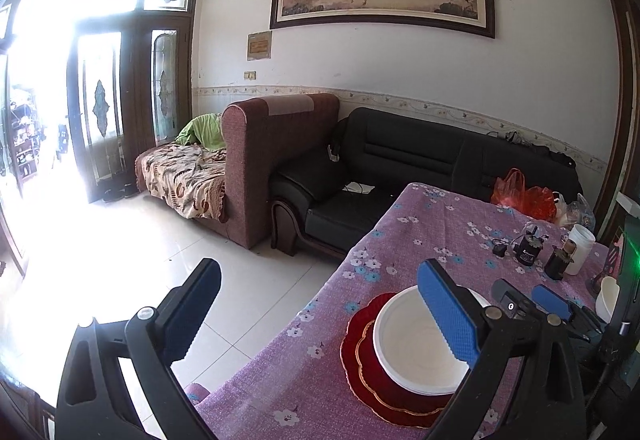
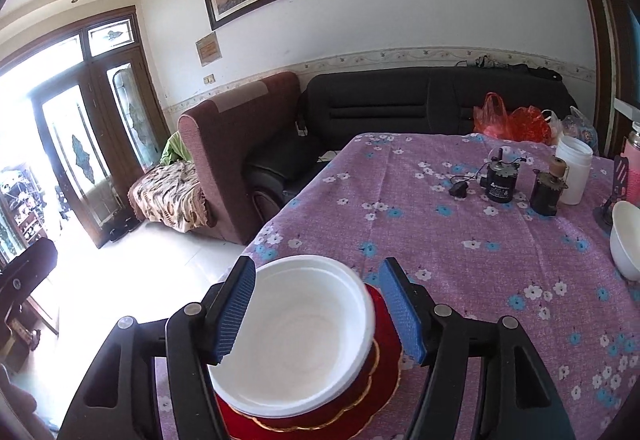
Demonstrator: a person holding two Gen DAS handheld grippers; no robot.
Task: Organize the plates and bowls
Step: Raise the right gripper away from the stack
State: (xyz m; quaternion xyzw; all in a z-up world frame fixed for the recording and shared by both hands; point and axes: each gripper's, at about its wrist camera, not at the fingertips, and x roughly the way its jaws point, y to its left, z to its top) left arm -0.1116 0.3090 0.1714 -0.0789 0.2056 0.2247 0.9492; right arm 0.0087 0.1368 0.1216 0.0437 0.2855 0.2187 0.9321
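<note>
**mik:** So how far along is this? I see a white bowl [image 2: 296, 332] sitting mouth-up on a stack of red plates [image 2: 384, 368] near the front-left edge of the worktop [image 2: 460, 264].

**jo:** Yeah, I'd guess roughly mid-way. The red plates look nested, smaller one on a bigger scalloped one with a gold rim, and the bowl's on top. What's left, as far as I can tell: a second white bowl [image 2: 626, 240] off at the right edge of the worktop, well apart from the stack. That one probably wants to go into the first.

**mik:** And the grippers?

**jo:** Right gripper [image 2: 318, 314] has its fingers spread wide on either side of the stacked bowl. The left finger overlaps the rim in the picture, the right one sits out over the red plate. Can't tell if either really touches, but nothing's clamped. Left gripper [image 1: 318, 314] is wide too, holding nothing, hanging partly out over the floor beside the worktop edge, one finger above the bowl in its view.

**mik:** Orientation of the bowl?

**jo:** Upright, opening straight up, seated roughly level on the plates. It's round, so no real long axis, just the vertical one through the middle. The far bowl looks upright too, but it's cut off by the frame.
</note>
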